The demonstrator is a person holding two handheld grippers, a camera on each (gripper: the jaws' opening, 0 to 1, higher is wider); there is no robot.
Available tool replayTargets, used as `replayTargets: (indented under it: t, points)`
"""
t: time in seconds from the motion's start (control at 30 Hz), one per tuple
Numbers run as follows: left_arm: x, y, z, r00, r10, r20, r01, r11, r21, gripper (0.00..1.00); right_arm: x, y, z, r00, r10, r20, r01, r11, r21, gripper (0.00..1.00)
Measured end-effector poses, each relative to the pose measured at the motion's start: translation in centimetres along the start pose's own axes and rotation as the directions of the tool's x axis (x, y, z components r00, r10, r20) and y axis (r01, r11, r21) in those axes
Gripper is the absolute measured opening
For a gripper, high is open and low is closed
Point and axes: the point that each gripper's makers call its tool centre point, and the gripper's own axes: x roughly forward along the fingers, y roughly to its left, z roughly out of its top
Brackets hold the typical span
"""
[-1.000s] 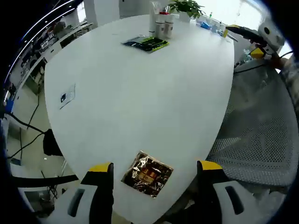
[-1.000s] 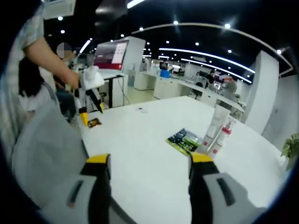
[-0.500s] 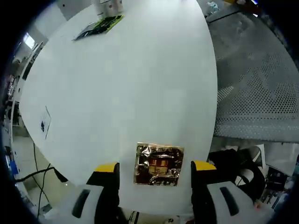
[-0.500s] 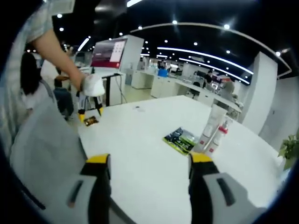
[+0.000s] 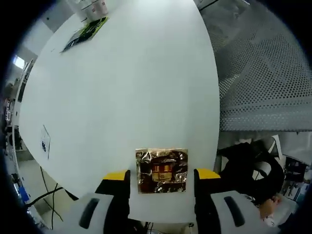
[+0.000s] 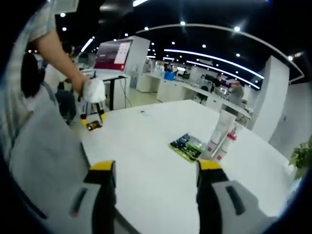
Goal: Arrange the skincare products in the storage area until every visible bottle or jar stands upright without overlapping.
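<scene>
My left gripper [image 5: 162, 175] hangs open over the near end of the white table [image 5: 126, 87], one jaw on each side of a flat gold foil sachet [image 5: 161, 170] and close to its edges. Far across the table lie a green and black packet [image 5: 83, 35] and some white bottles [image 5: 92, 6]. My right gripper [image 6: 156, 168] stands open above the table with nothing between its jaws. Ahead of it are the green packet [image 6: 186, 146], an upright white tube [image 6: 222, 127] and a red-capped bottle [image 6: 228, 142]. At the table's left end a gloved hand [image 6: 93, 90] holds the left gripper [image 6: 91, 118] over the sachet [image 6: 93, 126].
A grey mesh chair [image 5: 263, 73] stands right of the table edge, with a black object [image 5: 248, 165] on the floor below it. A small card [image 5: 45, 145] lies near the table's left edge. A grey chair back [image 6: 41, 146] is close by; a plant [image 6: 305, 155] stands far right.
The left gripper's view has tipped down and drawn closer to the gold sachet, whose edges now sit close to both jaws. The right gripper's view has hardly shifted.
</scene>
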Motion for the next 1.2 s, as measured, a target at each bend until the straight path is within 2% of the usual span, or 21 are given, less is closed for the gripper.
replayTargets:
  t: [0.07, 0.1, 0.2, 0.3, 0.4, 0.43, 0.53, 0.73, 0.8, 0.87, 0.93, 1.0, 1.07, 1.1, 1.13, 1.17, 1.2]
  points:
    - [-0.1, 0.0, 0.2, 1.0, -0.002, 0.023, 0.002, 1.0, -0.031, 0.44, 0.1, 0.1, 0.0, 1.0, 0.007, -0.002, -0.007, 1.0, -0.003, 0.64]
    - [-0.2, 0.1, 0.3, 0.999, 0.005, 0.044, -0.002, 0.996, -0.088, 0.41, 0.1, 0.2, 0.0, 1.0, 0.011, -0.001, -0.011, 1.0, -0.005, 0.64]
    - [0.1, 0.2, 0.6, 0.998, 0.017, 0.068, -0.004, 0.983, -0.185, 0.4, 0.1, 0.3, 0.0, 1.0, 0.011, -0.003, -0.011, 1.0, -0.013, 0.64]
    - [0.1, 0.1, 0.7, 0.997, 0.03, 0.074, -0.016, 0.981, -0.192, 0.39, 0.0, 0.1, 0.1, 1.0, 0.004, 0.006, -0.004, 1.0, -0.006, 0.64]
    - [-0.1, 0.0, 1.3, 0.993, 0.037, 0.111, -0.009, 0.972, -0.235, 0.37, 0.0, 0.2, 0.2, 1.0, 0.009, 0.01, -0.009, 1.0, -0.004, 0.64]
    - [-0.3, 0.0, 1.7, 0.991, 0.034, 0.13, 0.002, 0.963, -0.269, 0.36, 0.0, 0.2, 0.2, 1.0, 0.011, 0.01, -0.011, 1.0, -0.004, 0.64]
    - [-0.7, 0.3, 2.3, 0.988, 0.051, 0.147, -0.004, 0.954, -0.3, 0.36, 0.0, 0.5, 0.2, 1.0, 0.024, 0.01, -0.024, 1.0, -0.008, 0.64]
    - [-1.9, 0.6, 4.2, 0.98, 0.079, 0.184, -0.02, 0.953, -0.303, 0.36, -0.1, 0.4, 0.3, 1.0, 0.024, 0.014, -0.024, 1.0, 0.005, 0.64]
    - [-2.4, 0.9, 5.2, 0.971, 0.094, 0.22, -0.018, 0.945, -0.325, 0.36, -0.1, 0.5, 0.3, 1.0, 0.027, 0.014, -0.028, 1.0, 0.01, 0.64]
    - [-3.0, 1.3, 6.5, 0.959, 0.114, 0.261, -0.01, 0.93, -0.368, 0.36, 0.0, 0.5, 0.2, 0.999, 0.031, 0.014, -0.031, 0.999, 0.013, 0.65]
    - [-4.0, 1.4, 8.6, 0.935, 0.118, 0.333, 0.032, 0.911, -0.412, 0.36, -0.1, 0.4, 0.2, 1.0, 0.026, 0.013, -0.026, 1.0, 0.016, 0.65]
    - [-4.9, 1.4, 10.0, 0.918, 0.124, 0.377, 0.057, 0.899, -0.434, 0.36, -0.1, 0.3, 0.3, 1.0, 0.02, 0.019, -0.02, 0.999, 0.027, 0.65]
    - [-6.0, 1.5, 11.7, 0.891, 0.145, 0.43, 0.081, 0.882, -0.465, 0.36, 0.0, 0.1, 0.4, 1.0, 0.02, 0.024, -0.021, 0.999, 0.043, 0.65]
    - [-6.7, 1.4, 12.8, 0.871, 0.156, 0.466, 0.102, 0.87, -0.482, 0.36, 0.0, 0.2, 0.4, 0.999, 0.023, 0.024, -0.024, 0.999, 0.047, 0.65]
    - [-7.1, 1.2, 13.4, 0.86, 0.161, 0.484, 0.113, 0.865, -0.489, 0.36, -0.1, 0.2, 0.4, 0.999, 0.026, 0.027, -0.027, 0.998, 0.051, 0.65]
    - [-7.4, 1.1, 14.1, 0.851, 0.17, 0.498, 0.119, 0.86, -0.497, 0.36, -0.1, 0.2, 0.5, 0.999, 0.027, 0.028, -0.029, 0.998, 0.051, 0.65]
    - [-7.7, 0.8, 14.7, 0.854, 0.174, 0.49, 0.104, 0.866, -0.489, 0.36, -0.1, 0.3, 0.5, 0.999, 0.03, 0.031, -0.031, 0.998, 0.048, 0.65]
